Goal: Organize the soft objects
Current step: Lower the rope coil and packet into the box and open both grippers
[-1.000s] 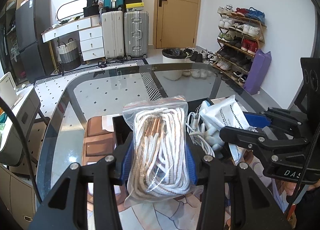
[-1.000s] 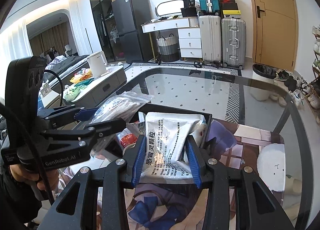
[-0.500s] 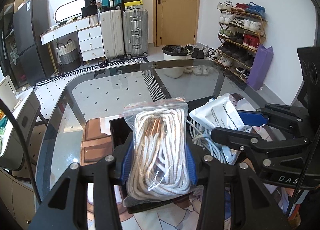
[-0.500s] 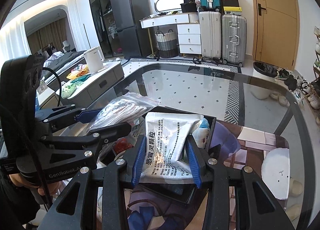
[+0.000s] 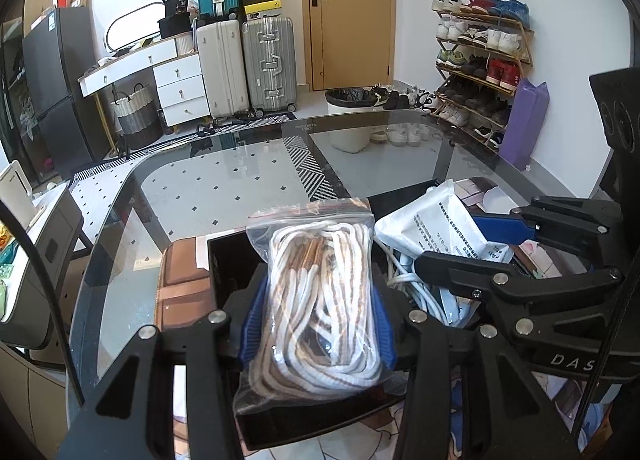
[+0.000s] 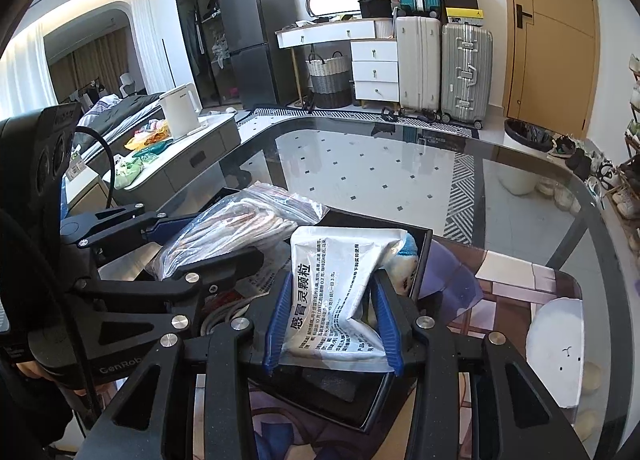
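My left gripper [image 5: 316, 324] is shut on a clear zip bag of white and brown cord [image 5: 320, 300] and holds it over a black tray [image 5: 224, 260] on the glass table. The bag also shows in the right wrist view [image 6: 236, 228]. My right gripper [image 6: 330, 324] is shut on a white medicine pouch [image 6: 336, 296] with black print, held over the same tray [image 6: 424, 256]. The pouch shows in the left wrist view [image 5: 436, 224], beside white cables [image 5: 408, 280] lying in the tray.
The glass table [image 5: 224, 188] stretches ahead. A brown and patterned mat [image 5: 180, 292] lies under the tray. A white round plush [image 6: 556, 348] lies on the table to the right. A side cabinet with a kettle [image 6: 180, 108] stands to the left.
Both grippers have risen and drawn back a little with their loads; the bag and pouch now hang higher over the tray, and more of the tray shows below them.
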Tool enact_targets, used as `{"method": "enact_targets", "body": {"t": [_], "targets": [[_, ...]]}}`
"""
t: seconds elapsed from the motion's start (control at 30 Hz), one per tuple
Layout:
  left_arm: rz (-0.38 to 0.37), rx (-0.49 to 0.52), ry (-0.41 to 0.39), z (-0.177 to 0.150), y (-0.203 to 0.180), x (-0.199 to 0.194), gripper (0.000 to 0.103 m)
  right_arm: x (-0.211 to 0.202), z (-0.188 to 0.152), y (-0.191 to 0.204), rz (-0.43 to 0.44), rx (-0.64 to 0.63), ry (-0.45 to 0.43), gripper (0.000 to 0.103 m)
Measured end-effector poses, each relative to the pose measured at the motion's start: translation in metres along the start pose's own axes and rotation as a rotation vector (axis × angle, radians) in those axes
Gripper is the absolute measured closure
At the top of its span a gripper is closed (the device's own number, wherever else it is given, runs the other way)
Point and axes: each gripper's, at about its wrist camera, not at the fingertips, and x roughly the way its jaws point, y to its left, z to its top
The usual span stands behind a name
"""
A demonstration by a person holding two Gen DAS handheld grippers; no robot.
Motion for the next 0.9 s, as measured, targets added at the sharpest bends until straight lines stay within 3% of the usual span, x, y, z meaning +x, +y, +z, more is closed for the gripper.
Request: {"method": "enact_targets", "body": {"t": [0.2, 0.43, 0.63, 0.67, 0.77, 0.9], "targets": [[0.013, 0.016, 0.009, -0.002, -0.002, 0.004, 0.054, 0.003, -0.001, 0.002, -0.01, -0.028, -0.001, 0.062], [0.002, -0.011, 0.006, -0.002, 0.003, -0.004, 0.05, -0.004, -0.003, 0.005, -0.017, -0.067, -0.015, 0.049], [-0.007, -0.022, -0.023, -0.004, 0.004, -0.018, 0.03, -0.025, -0.01, 0.006, -0.044, -0.078, -0.066, 0.012], [-0.01, -0.021, -0.033, -0.004, 0.004, -0.021, 0.019, -0.03, -0.012, 0.005, -0.038, -0.072, -0.078, 0.011], [-0.003, -0.018, -0.077, -0.008, 0.002, -0.034, 0.011, -0.038, -0.019, 0.003, -0.051, -0.067, -0.091, 0.003], [-0.016, -0.025, -0.115, -0.013, 0.002, -0.047, 0.005, -0.049, -0.03, 0.004, -0.043, -0.063, -0.1, 0.001]]}}
